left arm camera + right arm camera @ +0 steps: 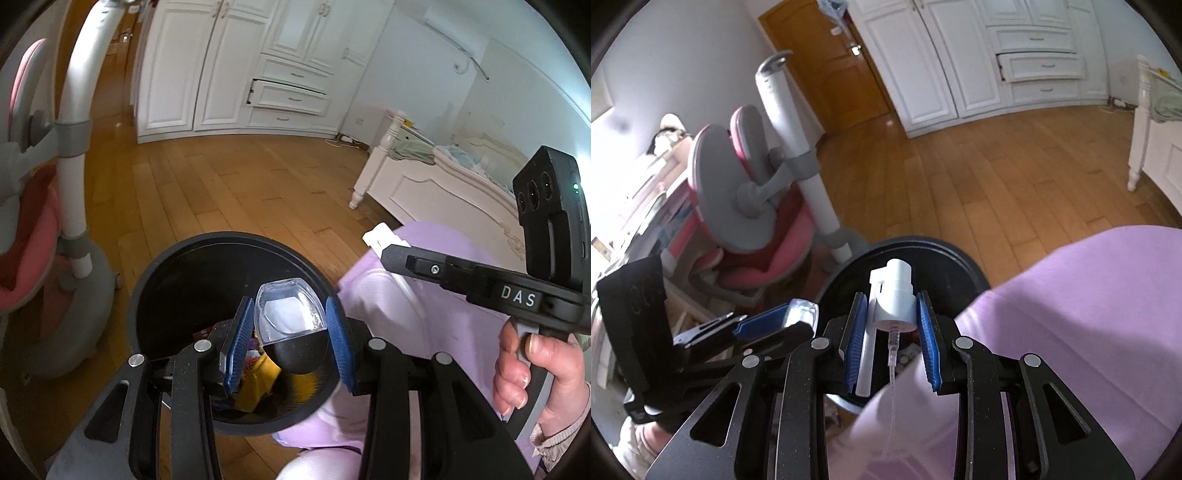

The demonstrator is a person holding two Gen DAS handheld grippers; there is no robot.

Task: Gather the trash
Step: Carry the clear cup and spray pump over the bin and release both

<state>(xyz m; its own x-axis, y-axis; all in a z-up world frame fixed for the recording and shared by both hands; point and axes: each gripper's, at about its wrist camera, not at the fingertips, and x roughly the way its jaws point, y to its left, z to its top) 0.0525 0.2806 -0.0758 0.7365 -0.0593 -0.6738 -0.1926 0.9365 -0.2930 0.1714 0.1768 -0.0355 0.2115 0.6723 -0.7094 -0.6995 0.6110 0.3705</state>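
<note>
A round black trash bin stands on the wooden floor, with yellow and coloured wrappers inside. My left gripper is shut on a black bottle with a clear cap and holds it over the bin's opening. My right gripper is shut on a white spray pump head with a thin clear tube, above the same bin. The right gripper also shows in the left wrist view, right of the bin. The left gripper shows in the right wrist view, still on the bottle.
A pink and grey desk chair with a white post stands left of the bin. A person's lilac-clad lap lies right of the bin. A white wardrobe and a white bed stand across the wooden floor.
</note>
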